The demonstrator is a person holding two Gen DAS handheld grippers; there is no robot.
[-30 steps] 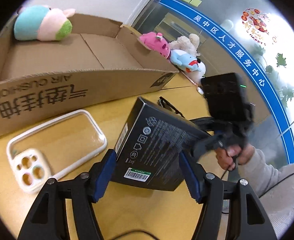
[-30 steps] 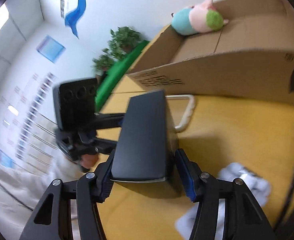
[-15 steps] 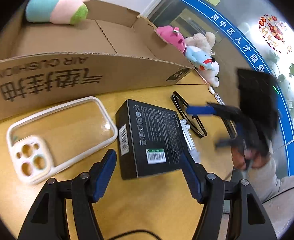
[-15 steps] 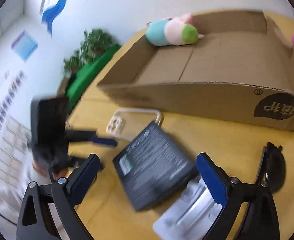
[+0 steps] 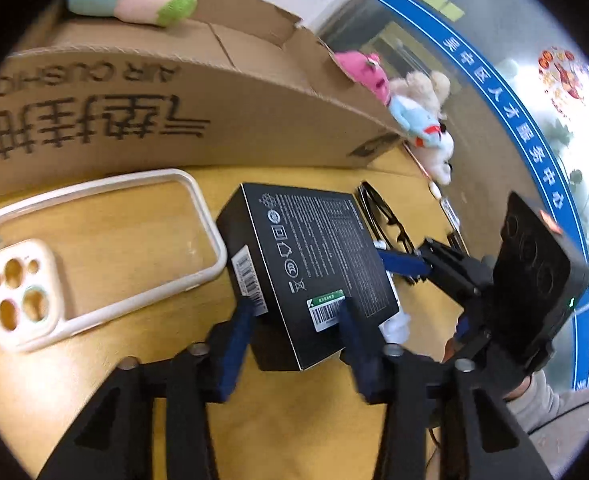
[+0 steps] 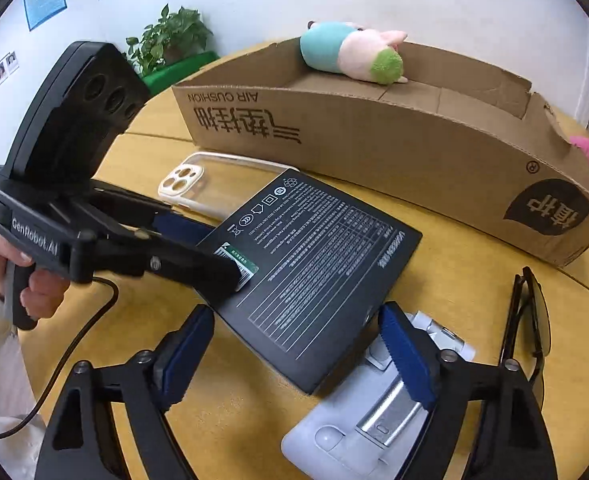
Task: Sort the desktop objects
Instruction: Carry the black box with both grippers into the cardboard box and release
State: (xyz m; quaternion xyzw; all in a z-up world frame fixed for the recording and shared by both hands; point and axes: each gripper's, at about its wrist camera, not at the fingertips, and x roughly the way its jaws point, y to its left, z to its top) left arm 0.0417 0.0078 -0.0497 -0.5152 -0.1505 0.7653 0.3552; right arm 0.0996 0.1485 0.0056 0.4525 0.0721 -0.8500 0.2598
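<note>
So a second ago the right gripper (image 6: 298, 354) had the black box (image 5: 306, 276) clamped up off the desk, and since then the box has ended up lying flat on the yellow table (image 5: 294, 420), label side up. The right gripper's jaws have just been closing a bit after springing wide, but they stand apart with nothing pinched: one near corner of the box sits between the blue pads, which don't seem to touch it. The left gripper (image 5: 294, 332) has just been closing too, and its pads are now squeezing the near end of the box by the barcode sticker, one on the side face and one on the top, so it's gripping it. The box is just beside the clear phone case (image 5: 94, 256), in front of the long cardboard box (image 6: 394, 148), with black glasses (image 6: 530, 320) off to its other side. A white device (image 6: 358, 420) with a metal clip lies partly under the box's corner, right below the right gripper. A plush toy (image 6: 354, 54) lies on the carton's far rim.
</note>
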